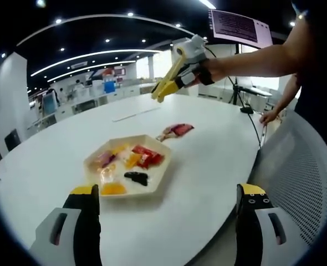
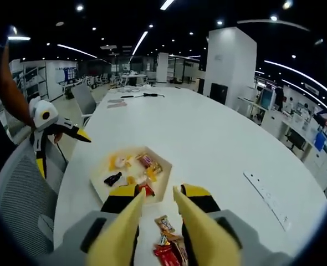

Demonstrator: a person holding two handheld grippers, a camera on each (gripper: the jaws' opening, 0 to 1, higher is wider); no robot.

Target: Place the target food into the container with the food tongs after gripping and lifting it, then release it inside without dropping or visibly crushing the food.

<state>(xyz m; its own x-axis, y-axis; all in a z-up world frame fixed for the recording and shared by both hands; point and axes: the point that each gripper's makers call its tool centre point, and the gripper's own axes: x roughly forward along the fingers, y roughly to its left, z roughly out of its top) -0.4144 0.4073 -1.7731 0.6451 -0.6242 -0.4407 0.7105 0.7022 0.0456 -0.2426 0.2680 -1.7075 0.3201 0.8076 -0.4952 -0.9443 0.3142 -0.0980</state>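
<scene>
The right gripper (image 2: pixel 158 221) holds yellow tongs (image 2: pixel 158 233) spread apart over the snack packets (image 2: pixel 169 246) at 6 o'clock from the tray (image 2: pixel 163 185), ready to pinch gently; the left gripper (image 1: pixel 166 213) is spread too.

I'm at a big white oval table (image 2: pixel 219 138) in an open-plan office. Dark ceiling (image 2: pixel 152 16) w/ spot lights and long curved light strips (image 1: pixel 91 55). Thick white pillar (image 2: pixel 230 61) beyond the table's far end, w/ a black chair (image 2: pixel 219 93) near its base. Grey mesh chair (image 1: pixel 302 172) just beside the table edge near me. More desks (image 2: pixel 296 119) w/ monitors along one side, shelves (image 2: pixel 33 80) on the other. A screen (image 1: pixel 240 26) hangs up high, text too blurred to read. A white strip (image 2: pixel 267 199) lies flat on the table.
</scene>
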